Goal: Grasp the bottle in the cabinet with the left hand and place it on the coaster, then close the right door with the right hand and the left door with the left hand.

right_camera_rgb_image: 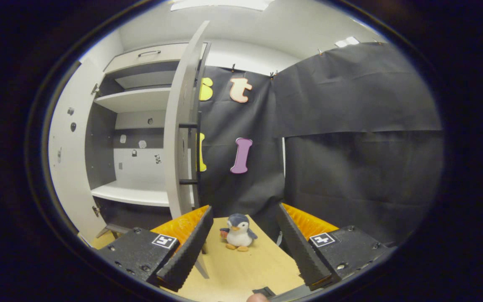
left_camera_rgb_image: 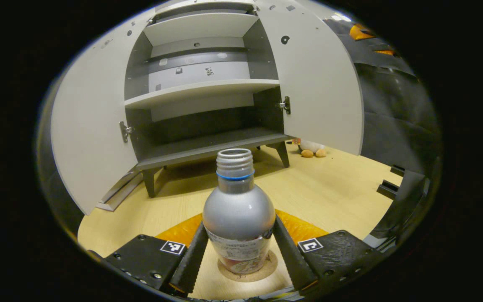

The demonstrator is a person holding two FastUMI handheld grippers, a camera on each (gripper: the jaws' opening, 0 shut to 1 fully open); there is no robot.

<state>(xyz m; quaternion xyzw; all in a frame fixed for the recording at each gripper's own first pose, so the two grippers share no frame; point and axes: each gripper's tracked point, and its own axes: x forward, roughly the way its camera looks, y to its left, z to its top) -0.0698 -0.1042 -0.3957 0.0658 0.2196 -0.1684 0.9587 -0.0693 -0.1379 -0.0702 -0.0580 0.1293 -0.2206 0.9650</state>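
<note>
In the left gripper view, the cabinet [left_camera_rgb_image: 208, 92] stood far across the pale wooden tabletop [left_camera_rgb_image: 329, 188], its left door [left_camera_rgb_image: 90, 138] and right door [left_camera_rgb_image: 317, 79] both swung wide and its shelves bare. Near the camera, the bottle [left_camera_rgb_image: 238, 214] stood upright on a round cork coaster [left_camera_rgb_image: 247, 270]. It was silver metal with a rounded shoulder, an uncapped threaded neck and a blue ring under the threads; its printed label was too small to read. The left hand-held gripper [left_camera_rgb_image: 239, 247] had both fingers pressed against the bottle's sides. A plush penguin's feet [left_camera_rgb_image: 312, 152] showed beyond the right door.

In the right gripper view, the right hand-held gripper [right_camera_rgb_image: 241, 245] hung with fingers apart, holding nothing, the right door [right_camera_rgb_image: 183, 138] edge-on to its left and the penguin [right_camera_rgb_image: 238, 231] standing between the fingers, farther off.
</note>
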